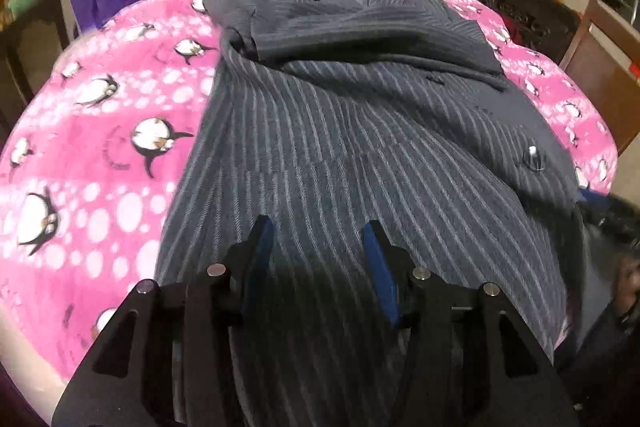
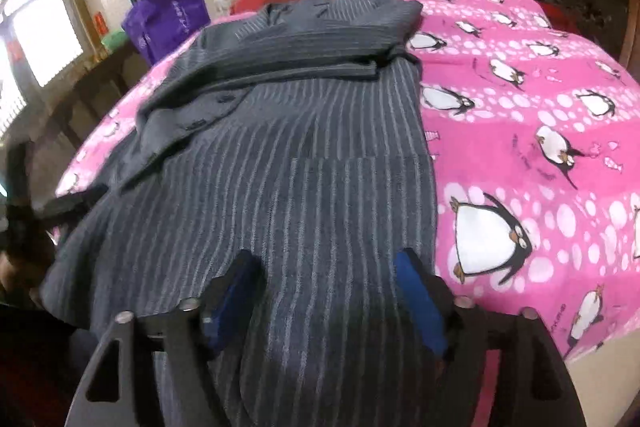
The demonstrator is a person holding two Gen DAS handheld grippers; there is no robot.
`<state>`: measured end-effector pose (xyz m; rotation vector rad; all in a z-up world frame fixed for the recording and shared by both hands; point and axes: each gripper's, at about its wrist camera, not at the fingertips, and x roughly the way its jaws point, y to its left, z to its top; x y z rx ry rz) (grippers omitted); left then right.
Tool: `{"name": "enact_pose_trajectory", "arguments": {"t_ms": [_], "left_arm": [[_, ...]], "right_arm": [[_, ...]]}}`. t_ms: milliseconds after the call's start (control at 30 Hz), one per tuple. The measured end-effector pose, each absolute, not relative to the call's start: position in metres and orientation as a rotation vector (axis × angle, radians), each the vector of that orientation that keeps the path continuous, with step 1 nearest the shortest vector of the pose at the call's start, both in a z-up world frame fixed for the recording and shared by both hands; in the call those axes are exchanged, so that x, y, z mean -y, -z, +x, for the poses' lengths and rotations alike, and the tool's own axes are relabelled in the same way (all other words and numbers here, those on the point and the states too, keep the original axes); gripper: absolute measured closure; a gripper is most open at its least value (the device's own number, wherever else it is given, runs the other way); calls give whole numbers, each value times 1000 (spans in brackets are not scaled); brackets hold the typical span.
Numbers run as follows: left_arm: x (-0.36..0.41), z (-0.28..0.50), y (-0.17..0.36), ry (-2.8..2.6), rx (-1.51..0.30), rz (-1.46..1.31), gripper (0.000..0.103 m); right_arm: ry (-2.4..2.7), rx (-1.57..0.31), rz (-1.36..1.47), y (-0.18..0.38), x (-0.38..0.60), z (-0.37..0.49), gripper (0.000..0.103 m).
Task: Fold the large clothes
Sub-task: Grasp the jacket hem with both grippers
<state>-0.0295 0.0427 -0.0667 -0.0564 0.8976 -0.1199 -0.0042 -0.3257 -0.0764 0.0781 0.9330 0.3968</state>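
On the pink penguin blanket [image 1: 92,155] lies the grey striped coat [image 1: 340,131], its long axis running straight away from both grippers, collar at the far end by the pillows, hem nearest. Leftmost, the left gripper [image 1: 320,231] hovers released over the hem, fingers spread, nothing between them. Further right, the right gripper [image 2: 328,259] is likewise released over the hem near the coat's right edge. Both seem about equally near; the next grasp likely takes the hem corners. Only the left view shows the large button [image 1: 534,157]; only the right view shows the window [image 2: 44,35].
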Motion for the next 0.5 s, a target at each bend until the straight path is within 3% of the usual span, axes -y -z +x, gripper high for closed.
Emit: {"name": "enact_pose_trajectory", "arguments": {"t_ms": [67,167,200,267,300,500], "left_arm": [[-45,-30,63,121,-912,-64,56],[-62,-30,52,112,-925,-127,56],[-69,-34,45,94,-912,-142,56],[-87,-48,33,64,-871,-163,56],[-96,-52,31,48,-860,-161,55],[-119,-64,62,83,-989,-156,54]], "right_arm": [[-411,-950,89,78,327,-2,11],[-427,-981,50,81,319,0,1],[-423,-1000,10,80,314,0,1],[-402,-993,-22,73,313,-4,18],[-406,-963,-6,64,319,-9,20],[-383,-889,59,44,356,-33,20]]}}
